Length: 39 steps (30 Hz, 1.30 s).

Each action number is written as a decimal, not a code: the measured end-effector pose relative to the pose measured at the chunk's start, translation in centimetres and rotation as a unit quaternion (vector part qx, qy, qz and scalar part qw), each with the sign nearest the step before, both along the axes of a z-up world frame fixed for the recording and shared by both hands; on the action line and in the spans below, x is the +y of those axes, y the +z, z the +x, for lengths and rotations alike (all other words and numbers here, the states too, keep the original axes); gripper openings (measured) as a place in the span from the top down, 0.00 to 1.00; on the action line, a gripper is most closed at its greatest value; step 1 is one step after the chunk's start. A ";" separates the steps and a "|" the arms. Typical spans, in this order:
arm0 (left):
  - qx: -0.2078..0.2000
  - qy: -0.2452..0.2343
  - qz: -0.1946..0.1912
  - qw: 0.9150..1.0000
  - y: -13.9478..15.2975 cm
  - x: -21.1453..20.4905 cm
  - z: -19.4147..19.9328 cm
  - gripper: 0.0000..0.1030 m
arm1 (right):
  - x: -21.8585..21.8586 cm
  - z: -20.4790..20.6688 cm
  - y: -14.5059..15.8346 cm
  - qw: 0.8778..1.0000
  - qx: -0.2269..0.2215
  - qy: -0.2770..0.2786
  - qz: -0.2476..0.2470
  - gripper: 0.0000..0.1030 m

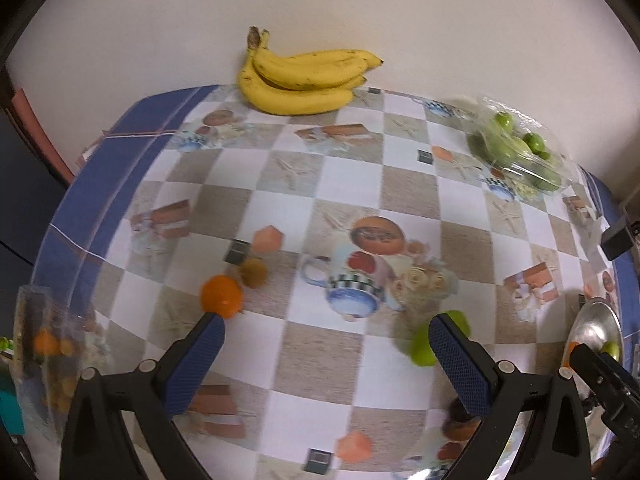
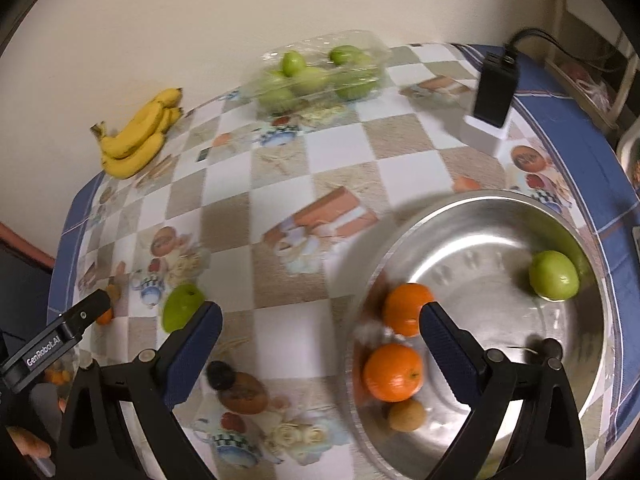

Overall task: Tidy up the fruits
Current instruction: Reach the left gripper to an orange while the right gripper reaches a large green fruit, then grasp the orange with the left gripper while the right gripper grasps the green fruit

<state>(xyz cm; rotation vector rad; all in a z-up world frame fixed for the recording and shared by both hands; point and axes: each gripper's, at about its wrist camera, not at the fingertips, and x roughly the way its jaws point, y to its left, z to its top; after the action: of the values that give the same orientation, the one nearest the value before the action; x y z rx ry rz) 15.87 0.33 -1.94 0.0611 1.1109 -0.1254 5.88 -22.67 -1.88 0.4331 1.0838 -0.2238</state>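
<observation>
My left gripper (image 1: 326, 332) stands open above the checked tablecloth with nothing between its fingers. An orange (image 1: 221, 296) lies just past its left fingertip, with a small brown fruit (image 1: 253, 272) behind it. A green apple (image 1: 420, 346) sits partly hidden by its right finger; the same green apple (image 2: 182, 306) shows beside the left finger of my right gripper. That right gripper (image 2: 320, 320) is open and empty at the near rim of a metal bowl (image 2: 480, 196). The bowl holds two oranges (image 2: 394, 372), a brown fruit (image 2: 406, 416) and a green apple (image 2: 554, 276).
A bunch of bananas (image 1: 304, 76) lies at the table's far edge against the wall. A clear pack of green fruit (image 2: 320, 76) sits at the back. A black box (image 2: 494, 92) on a white stand is at the far right. A plastic bag with oranges (image 1: 44, 352) hangs at the left edge.
</observation>
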 end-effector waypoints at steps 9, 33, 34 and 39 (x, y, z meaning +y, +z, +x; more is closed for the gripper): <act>0.020 0.025 -0.012 0.999 -0.8 3.9 0.7 0.00 | 4.1 1.1 -0.7 0.998 0.014 0.053 0.008 0.04; 0.065 0.074 -0.072 0.993 -4.7 8.3 4.8 0.16 | 10.7 6.6 -4.9 0.992 0.046 0.121 0.014 0.04; 0.065 0.073 -0.072 0.993 -4.9 8.4 4.9 0.16 | 10.7 6.7 -5.0 0.991 0.047 0.121 0.013 0.04; 0.075 0.078 -0.071 0.992 -5.7 9.1 5.4 0.24 | 10.8 7.4 -5.6 0.992 0.052 0.118 0.014 0.17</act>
<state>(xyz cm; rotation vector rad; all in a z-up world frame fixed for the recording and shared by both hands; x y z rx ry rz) 21.30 9.46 -7.62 -0.1645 1.2485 -0.0684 13.31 -11.90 -7.45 0.3167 1.2302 -0.0217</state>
